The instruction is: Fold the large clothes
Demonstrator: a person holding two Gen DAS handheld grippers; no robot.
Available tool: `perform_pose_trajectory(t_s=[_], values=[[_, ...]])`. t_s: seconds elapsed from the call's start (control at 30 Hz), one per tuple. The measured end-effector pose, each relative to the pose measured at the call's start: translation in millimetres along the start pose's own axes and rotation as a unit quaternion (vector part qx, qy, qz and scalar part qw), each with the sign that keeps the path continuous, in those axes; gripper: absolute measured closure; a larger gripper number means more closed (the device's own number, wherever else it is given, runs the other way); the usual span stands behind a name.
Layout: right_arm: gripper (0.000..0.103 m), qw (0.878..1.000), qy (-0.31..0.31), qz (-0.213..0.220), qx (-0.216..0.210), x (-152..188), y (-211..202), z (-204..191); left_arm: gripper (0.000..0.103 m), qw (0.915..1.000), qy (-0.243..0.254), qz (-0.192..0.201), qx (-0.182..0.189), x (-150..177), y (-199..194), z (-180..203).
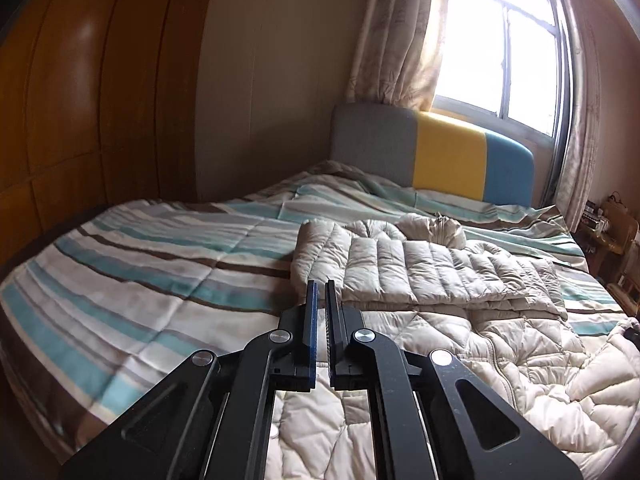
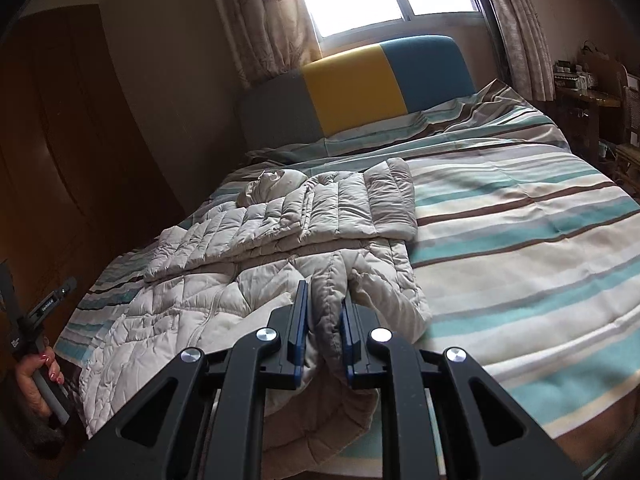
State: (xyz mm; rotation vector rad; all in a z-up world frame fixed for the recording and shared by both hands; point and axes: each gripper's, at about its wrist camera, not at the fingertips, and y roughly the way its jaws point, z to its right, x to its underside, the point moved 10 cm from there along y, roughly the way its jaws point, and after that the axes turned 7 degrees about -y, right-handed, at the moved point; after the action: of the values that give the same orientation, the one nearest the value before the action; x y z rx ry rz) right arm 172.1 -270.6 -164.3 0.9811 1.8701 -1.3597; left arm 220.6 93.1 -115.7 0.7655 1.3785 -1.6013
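Observation:
A cream quilted down coat (image 1: 440,300) lies spread on the striped bed, its sleeves folded across the body. It also shows in the right wrist view (image 2: 280,224). My left gripper (image 1: 321,286) hovers over the coat's left edge with its jaws nearly together and nothing between them. My right gripper (image 2: 325,296) is shut on a bunched fold of the coat's hem (image 2: 326,320) at the near edge of the bed. The left hand and its gripper handle (image 2: 36,344) show at the far left of the right wrist view.
The striped quilt (image 1: 140,272) covers the bed. A grey, yellow and blue headboard (image 1: 440,156) stands under a bright window (image 1: 500,40) with curtains. A wooden wardrobe (image 1: 80,100) is on the left and a cluttered side table (image 2: 588,88) on the right.

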Motion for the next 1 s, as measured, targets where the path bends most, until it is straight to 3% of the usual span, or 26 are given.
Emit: perform_pose_trajectory(t_s=[0.17,0.27,0.33,0.4,0.43,0.67,0.73,0.83,0.9,1.0], values=[[0.09,1.0,0.003,-0.003,0.007,-9,21,4,0.099,0.9992,-0.012,-0.035,-0.013,24,11,-8],[0.09,1.0,0.005,-0.008,0.011,-10,36,9,0.098,0.9965,-0.029,-0.078,-0.014,49,16,-20],[0.09,1.0,0.008,-0.01,0.012,-10,44,11,0.082,0.9928,-0.044,-0.111,-0.01,67,15,-31],[0.09,1.0,0.011,-0.012,0.013,-10,49,11,0.034,0.9907,-0.054,-0.125,-0.008,78,10,-40],[0.09,1.0,0.01,-0.012,0.013,-9,50,11,0.03,0.9895,-0.063,-0.13,-0.002,83,5,-44],[0.09,1.0,0.006,-0.015,0.017,-5,54,8,0.03,0.972,-0.101,-0.209,0.038,127,-19,-55],[0.09,1.0,0.005,-0.015,0.017,-5,54,8,0.038,0.965,-0.115,-0.229,0.055,142,-29,-55],[0.09,1.0,0.002,-0.016,0.018,-5,56,6,0.061,0.9559,-0.135,-0.251,0.072,161,-37,-49],[0.09,1.0,0.003,-0.015,0.019,-5,57,5,0.084,0.9608,-0.119,-0.238,0.078,157,-40,-38],[0.09,1.0,0.011,-0.013,0.02,-9,57,7,0.091,0.9703,-0.105,-0.194,0.099,126,-44,-18]])
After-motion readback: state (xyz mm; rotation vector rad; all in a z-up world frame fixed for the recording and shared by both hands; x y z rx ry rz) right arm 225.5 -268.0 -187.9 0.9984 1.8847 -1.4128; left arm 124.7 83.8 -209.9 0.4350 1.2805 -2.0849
